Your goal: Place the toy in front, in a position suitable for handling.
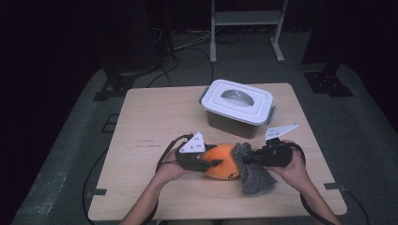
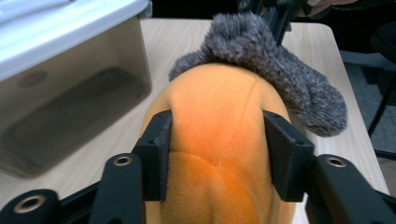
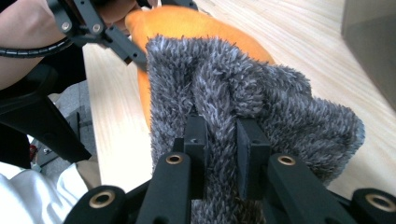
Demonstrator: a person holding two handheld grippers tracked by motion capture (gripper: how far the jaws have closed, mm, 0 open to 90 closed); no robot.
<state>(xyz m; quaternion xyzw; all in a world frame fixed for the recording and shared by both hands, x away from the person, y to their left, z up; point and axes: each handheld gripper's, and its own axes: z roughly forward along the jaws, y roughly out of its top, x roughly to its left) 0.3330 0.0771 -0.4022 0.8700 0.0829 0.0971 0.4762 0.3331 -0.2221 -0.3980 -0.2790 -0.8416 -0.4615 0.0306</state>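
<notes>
- Holding an orange plush ball-shaped toy (image 2: pixel 219 154), the left tongs (image 2: pixel 217 158) have both black pads pressed into its soft sides; the toy bulges out ahead of them.
- The right tongs (image 3: pixel 219 156) stand narrow, pinched on a fold of a shaggy grey plush piece (image 3: pixel 252 102) that lies against the far end of the orange toy, straight ahead of the left tongs.
- From the high view, the toy (image 1: pixel 224 161) sits between the left tongs (image 1: pixel 213 163) and the right tongs (image 1: pixel 246 159), low over the pale wooden surface (image 1: pixel 155 122), and the grey piece (image 1: pixel 253 176) hangs below the right tongs.
- A lidded white and grey plastic box (image 1: pixel 238 108) stands beyond both tongs, apart from them.
- The step in hand looks like working the grey piece along or off the orange toy. To do it well, keep the left grip firm, pull with the right in line with the toy's length, and go slowly, since pile can slip from a narrow pinch.
- Whether the grey piece is sewn to the toy or merely draped over it cannot be told.
- A dark mark on the toy's underside is too small to read.
- The toy's near end is cut off behind the left tongs.
</notes>
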